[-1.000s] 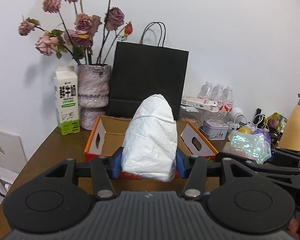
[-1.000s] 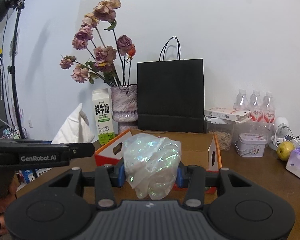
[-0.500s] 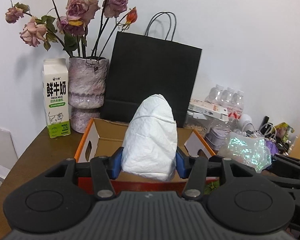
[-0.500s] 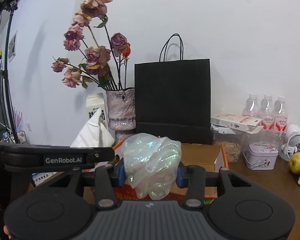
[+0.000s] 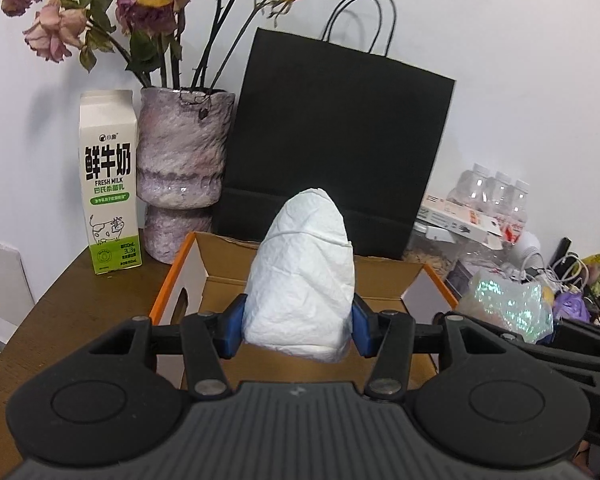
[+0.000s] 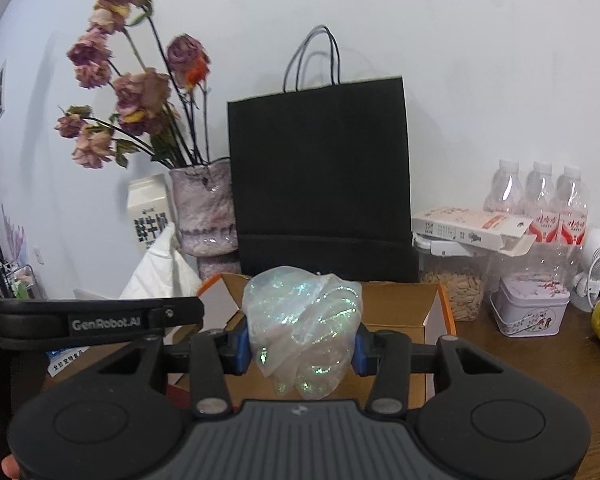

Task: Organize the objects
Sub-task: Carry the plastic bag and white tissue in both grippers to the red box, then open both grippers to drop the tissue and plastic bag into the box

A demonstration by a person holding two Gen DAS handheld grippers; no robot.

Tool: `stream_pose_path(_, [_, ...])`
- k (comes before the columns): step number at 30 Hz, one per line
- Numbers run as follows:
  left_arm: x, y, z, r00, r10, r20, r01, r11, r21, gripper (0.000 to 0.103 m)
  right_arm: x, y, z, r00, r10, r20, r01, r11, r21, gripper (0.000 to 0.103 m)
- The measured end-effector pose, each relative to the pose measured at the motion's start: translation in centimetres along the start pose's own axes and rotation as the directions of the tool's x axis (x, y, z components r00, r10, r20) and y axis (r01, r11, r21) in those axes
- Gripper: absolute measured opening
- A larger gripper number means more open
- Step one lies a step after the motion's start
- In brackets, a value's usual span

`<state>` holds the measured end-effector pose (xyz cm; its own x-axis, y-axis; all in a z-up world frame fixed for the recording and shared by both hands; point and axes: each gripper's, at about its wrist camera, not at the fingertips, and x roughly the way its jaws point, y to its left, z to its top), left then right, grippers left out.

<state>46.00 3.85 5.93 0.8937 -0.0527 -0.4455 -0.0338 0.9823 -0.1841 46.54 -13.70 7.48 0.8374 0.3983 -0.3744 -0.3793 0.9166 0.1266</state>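
Cardboard box closes in under both loads

Both tools have travelled toward the far side of the desk [image 5: 72, 300] over the last second: the open cardboard box [image 5: 216, 264] with orange edges now fills more of each view, so dropping in looks next. Left tool [image 5: 298, 330] is clamped on a crumpled white paper wad [image 5: 300, 280], matte and cone-shaped, held over the box's near edge. Right tool [image 6: 300, 346] is clamped on a filmy iridescent plastic bag [image 6: 302, 320], bunched and glittering, likewise at the box's near rim. Behind stand a stiff black paper bag [image 5: 332, 152], a rough mottled vase [image 5: 180, 168] and a milk carton [image 5: 110, 184].
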Motion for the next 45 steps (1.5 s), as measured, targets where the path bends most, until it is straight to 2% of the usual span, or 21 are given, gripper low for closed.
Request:
stream_pose_path(6, [2.0,0.4,-0.2,1.000,0.022,0.005,-0.022,1.000,0.001,0.052,2.7,-0.9,-1.0,0.999,-0.027,-0.034,0.027,1.000,0.015,0.044])
stream_pose_path(16, [4.6,-0.2,-1.0,0.997,0.077,0.015,-0.077,0.996,0.051,0.053,5.0,-1.6,-2.4,0.995,-0.093,-0.034,0.093,0.996,-0.004,0.045])
stream_pose_path(19, [5.2,-0.3,-1.2,0.996,0.084,0.007,-0.084,0.995,0.059,0.062,5.2,-1.6,-2.6,0.995,-0.095,-0.035,0.095,0.996,-0.006,0.049])
stream_pose_path(20, [5.2,-0.4,-1.3,0.997,0.083,0.008,-0.083,0.995,0.061,0.074,5.3,-1.6,-2.7,0.995,-0.097,-0.037,0.097,0.995,-0.009,0.051])
stream_pose_path(21, [5.2,-0.4,-1.4,0.997,0.082,0.012,-0.083,0.995,0.064,0.087,5.4,-1.6,-2.7,0.994,-0.102,-0.037,0.101,0.995,-0.011,0.054])
stream_pose_path(23, [4.8,-0.5,-1.5,0.996,0.081,0.032,-0.083,0.994,0.065,0.101,5.5,-1.6,-2.7,0.993,-0.105,-0.047,0.104,0.994,-0.010,0.075])
stream_pose_path(24, [4.6,-0.5,-1.4,0.996,0.081,0.043,-0.083,0.995,0.063,0.103,5.5,-1.7,-2.8,0.993,-0.108,-0.048,0.108,0.994,-0.008,0.095])
stream_pose_path(25, [4.3,-0.5,-1.4,0.995,0.079,0.054,-0.082,0.995,0.058,0.103,5.5,-1.7,-2.8,0.993,-0.112,-0.046,0.112,0.994,-0.007,0.103])
stream_pose_path(34, [4.3,-0.2,-1.1,0.998,0.067,0.021,-0.067,0.997,0.026,0.103,4.8,-1.9,-2.4,0.992,-0.123,-0.040,0.124,0.992,0.005,0.103])
stream_pose_path(45, [0.4,-0.3,0.3,0.997,0.032,0.064,-0.032,0.999,0.001,0.103,1.9,-1.0,-0.8,0.994,-0.106,-0.005,0.106,0.994,0.021,0.103])
